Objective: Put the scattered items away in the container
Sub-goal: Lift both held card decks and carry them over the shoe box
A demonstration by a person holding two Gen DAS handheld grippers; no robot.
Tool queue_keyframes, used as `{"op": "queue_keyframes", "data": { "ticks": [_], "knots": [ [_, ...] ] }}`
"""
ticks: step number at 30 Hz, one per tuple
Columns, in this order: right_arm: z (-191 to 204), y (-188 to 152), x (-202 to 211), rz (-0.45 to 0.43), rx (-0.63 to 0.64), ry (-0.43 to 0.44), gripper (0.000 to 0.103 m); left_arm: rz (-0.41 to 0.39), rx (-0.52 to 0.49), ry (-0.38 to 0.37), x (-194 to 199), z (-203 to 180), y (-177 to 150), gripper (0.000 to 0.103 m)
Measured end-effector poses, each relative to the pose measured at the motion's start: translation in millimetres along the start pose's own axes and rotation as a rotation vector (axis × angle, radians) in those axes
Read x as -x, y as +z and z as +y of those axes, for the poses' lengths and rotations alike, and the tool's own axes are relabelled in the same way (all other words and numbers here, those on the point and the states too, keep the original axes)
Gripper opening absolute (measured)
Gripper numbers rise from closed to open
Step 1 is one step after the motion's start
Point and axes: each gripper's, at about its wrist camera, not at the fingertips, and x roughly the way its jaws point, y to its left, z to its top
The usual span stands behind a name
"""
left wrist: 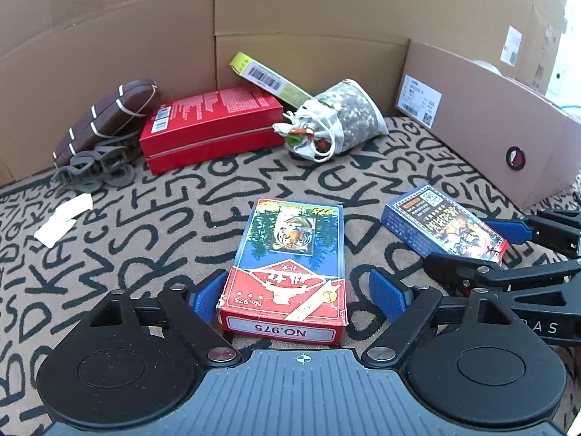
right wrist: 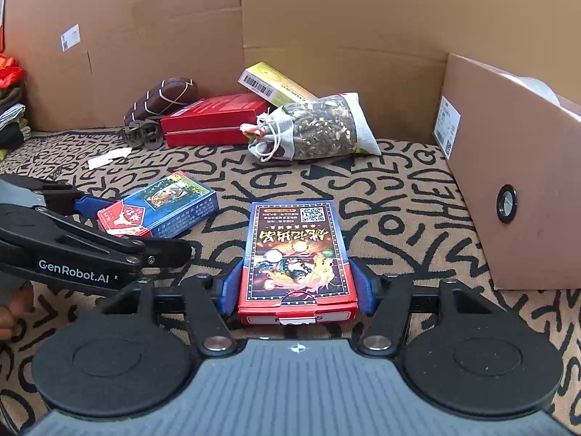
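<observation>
My left gripper (left wrist: 299, 296) straddles a tiger-print card box (left wrist: 288, 265) lying on the patterned cloth; the left pad touches it, the right pad stands a little apart. My right gripper (right wrist: 297, 287) has both blue pads (right wrist: 230, 287) pressed against the sides of a dark card box (right wrist: 297, 258) with a QR code. Each gripper shows in the other's view: the right one (left wrist: 508, 250) and the left one (right wrist: 109, 225). The brown cardboard container (right wrist: 508, 181) stands at the right (left wrist: 490, 127).
At the back lie a red box (left wrist: 210, 127), a yellow-green box (left wrist: 268, 80), a drawstring pouch of dried bits (left wrist: 337, 123), a brown tied bundle (left wrist: 105, 120), grey clips (left wrist: 94, 170) and a white paper scrap (left wrist: 63, 219). Cardboard walls stand behind.
</observation>
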Motion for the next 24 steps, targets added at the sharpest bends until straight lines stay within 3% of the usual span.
{"op": "queue_keyframes", "data": {
  "ticks": [4, 6, 12, 15, 24],
  "knots": [
    [2.1, 0.2, 3.1, 0.009, 0.0, 0.0, 0.065, -0.008, -0.018, 0.027, 3.2, -3.6, -0.4, 0.075],
    [3.4, -0.6, 6.2, 0.013, -0.002, 0.007, 0.065, -0.017, -0.021, 0.051, 6.8, -3.8, -0.5, 0.061],
    [-3.4, -3.9, 18.4, 0.023, -0.067, 0.099, 0.065, -0.008, 0.001, 0.024, 15.2, -3.7, -1.1, 0.061],
    [-10.2, -4.6, 22.9, 0.023, -0.116, 0.13, 0.064, -0.013, 0.029, -0.06, 23.5, -8.3, 1.3, 0.061],
    [-25.6, -0.1, 52.0, -0.047, -0.133, 0.097, 0.064, -0.089, -0.014, -0.166, 41.4, -43.1, 22.1, 0.061]
  ]
}}
